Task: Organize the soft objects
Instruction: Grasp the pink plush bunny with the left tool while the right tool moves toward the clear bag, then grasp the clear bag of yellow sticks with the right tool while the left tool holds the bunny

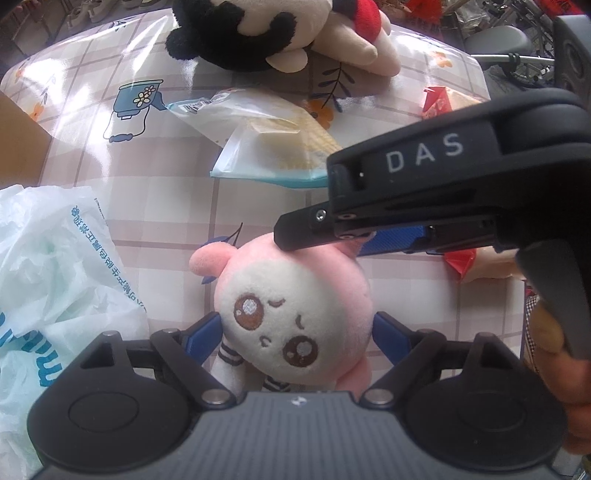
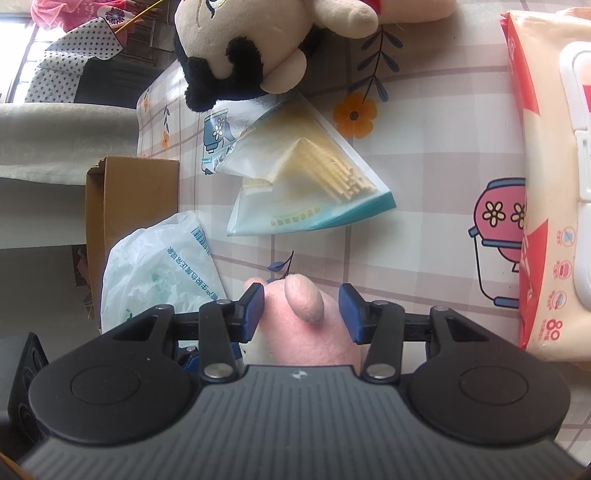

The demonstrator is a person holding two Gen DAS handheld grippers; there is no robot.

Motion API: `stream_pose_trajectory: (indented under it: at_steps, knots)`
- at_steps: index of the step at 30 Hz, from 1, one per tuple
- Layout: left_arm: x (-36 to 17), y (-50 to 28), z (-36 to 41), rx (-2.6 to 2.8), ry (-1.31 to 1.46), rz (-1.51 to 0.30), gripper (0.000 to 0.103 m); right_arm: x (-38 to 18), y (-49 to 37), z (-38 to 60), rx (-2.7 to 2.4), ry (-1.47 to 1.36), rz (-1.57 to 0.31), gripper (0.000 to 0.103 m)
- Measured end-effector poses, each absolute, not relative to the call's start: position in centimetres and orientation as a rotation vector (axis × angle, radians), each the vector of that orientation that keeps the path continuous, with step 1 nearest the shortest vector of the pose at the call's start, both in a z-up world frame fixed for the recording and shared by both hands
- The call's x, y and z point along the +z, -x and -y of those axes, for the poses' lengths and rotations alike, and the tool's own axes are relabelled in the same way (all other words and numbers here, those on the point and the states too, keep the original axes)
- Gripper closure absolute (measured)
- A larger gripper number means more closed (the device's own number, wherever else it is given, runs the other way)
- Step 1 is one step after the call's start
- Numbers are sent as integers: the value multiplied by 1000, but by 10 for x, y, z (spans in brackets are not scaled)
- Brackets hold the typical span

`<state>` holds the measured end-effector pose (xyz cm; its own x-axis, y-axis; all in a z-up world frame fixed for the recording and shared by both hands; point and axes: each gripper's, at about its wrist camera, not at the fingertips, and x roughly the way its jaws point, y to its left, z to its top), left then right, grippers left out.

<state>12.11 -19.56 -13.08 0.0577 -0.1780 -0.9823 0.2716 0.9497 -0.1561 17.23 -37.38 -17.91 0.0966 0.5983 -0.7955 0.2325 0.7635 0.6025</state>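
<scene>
A pink plush doll with a white face lies on the checked tablecloth. My left gripper stands open around its head, blue pads on both sides, with small gaps. My right gripper comes in from the right in the left wrist view; its pads sit on either side of the doll's pink top, the left pad touching, the right pad slightly apart. A big black-and-cream plush lies at the table's far side, also seen in the right wrist view.
A white plastic bag lies left of the doll. A clear packet of layered cake lies mid-table. A cardboard box stands at the table's left edge. A wet-wipes pack lies on the right.
</scene>
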Motion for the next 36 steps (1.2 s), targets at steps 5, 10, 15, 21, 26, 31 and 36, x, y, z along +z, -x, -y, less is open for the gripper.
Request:
stream_pose_trajectory:
  at_steps: [5,10,15,21,26,31,36]
  knots:
    - [-129,-121,199,-334,-89,-1463,14,-172,-173,376,308,-669,-1462,56]
    - [-127,-120,194,-328,-50,-1458,15,-150,-186,384,292,-587,-1363,37]
    - [-129,-120,184,-307,-3,-1467,16,-141,-212,378,288,-479,-1311,25]
    - [-131,-122,172,-271,42,-1473,16,-150,-247,343,337,-308,-1313,17]
    - [-132,-124,168,-274,60,-1477,16,-172,-264,311,369,-170,-1362,14]
    - [-132,-125,167,-275,69,-1477,16,-186,-263,297,381,-93,-1390,17]
    - [-130,-127,166,-277,70,-1477,17,-182,-256,303,381,-85,-1368,41]
